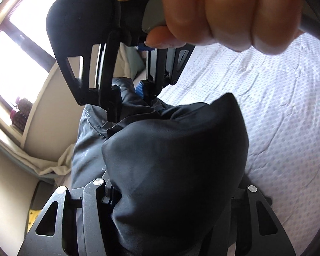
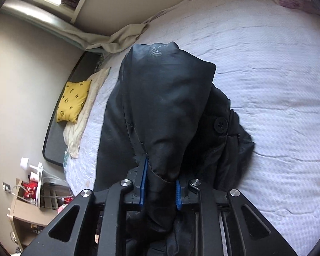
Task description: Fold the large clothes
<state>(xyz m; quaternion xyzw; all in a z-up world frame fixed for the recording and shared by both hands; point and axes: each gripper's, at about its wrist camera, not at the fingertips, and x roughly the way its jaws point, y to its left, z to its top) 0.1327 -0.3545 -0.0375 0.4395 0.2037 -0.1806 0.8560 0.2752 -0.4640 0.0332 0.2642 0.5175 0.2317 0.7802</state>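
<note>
A large black coat point(image 2: 166, 98) with a black button point(image 2: 220, 125) hangs bunched above a pale dotted bedspread point(image 2: 277, 85). My right gripper point(image 2: 160, 188) is shut on a fold of the coat between its blue pads point(image 2: 143, 181). In the left wrist view the coat point(image 1: 172, 160) drapes over my left gripper point(image 1: 170, 194) and hides its fingertips. The right gripper point(image 1: 130, 93) shows there just ahead, held by a hand point(image 1: 213, 15), its blue pad point(image 1: 140, 90) on the coat.
A yellow patterned cushion point(image 2: 73, 101) and a cream blanket point(image 2: 83, 115) lie by the dark headboard point(image 2: 55, 140). A crumpled beige sheet point(image 2: 121, 38) lies along the bed's far edge under a window point(image 1: 15, 59). A cluttered shelf point(image 2: 32, 198) stands beside the bed.
</note>
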